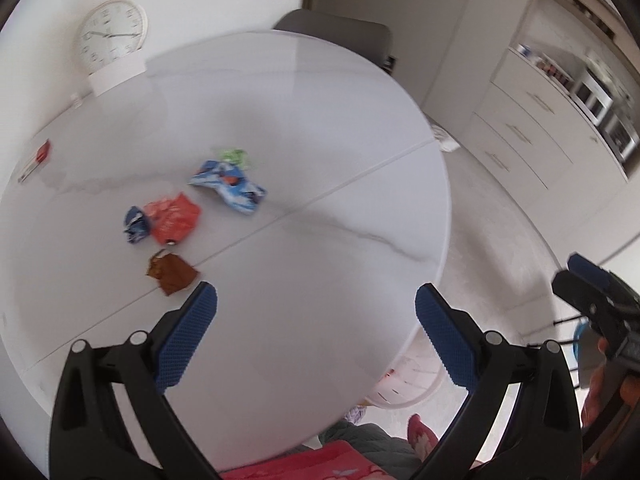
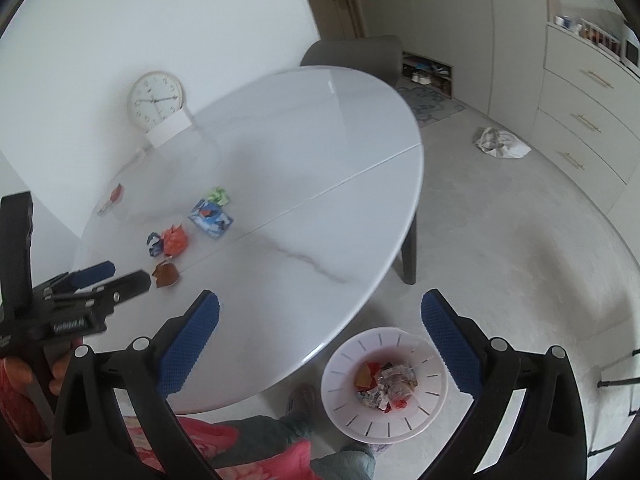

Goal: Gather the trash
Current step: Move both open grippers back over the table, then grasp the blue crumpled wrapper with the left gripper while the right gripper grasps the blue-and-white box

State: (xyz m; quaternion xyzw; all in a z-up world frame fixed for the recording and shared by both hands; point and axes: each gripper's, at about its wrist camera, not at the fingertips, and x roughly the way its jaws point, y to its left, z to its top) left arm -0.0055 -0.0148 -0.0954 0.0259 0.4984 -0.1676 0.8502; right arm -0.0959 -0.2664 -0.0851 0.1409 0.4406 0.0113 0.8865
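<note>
Several crumpled wrappers lie on the round white table [image 1: 320, 152]: a brown one [image 1: 172, 272], an orange one [image 1: 174, 218], a small dark blue one [image 1: 136, 224], a light blue one [image 1: 228, 186] and a green one [image 1: 234, 157]. My left gripper [image 1: 316, 312] is open and empty, above the table just right of the brown wrapper. My right gripper [image 2: 320, 316] is open and empty, above the table's near edge and the white bin [image 2: 384, 384], which holds trash. The wrappers also show in the right wrist view, with the brown one [image 2: 166, 274] next to the left gripper's tips [image 2: 120, 276].
A white clock [image 1: 112, 32] on a white box stands at the table's far left edge. A small red and white pack [image 1: 38, 158] lies at the left. A grey chair [image 2: 356, 54] stands behind the table. A crumpled bag [image 2: 502, 144] lies on the floor by cabinets.
</note>
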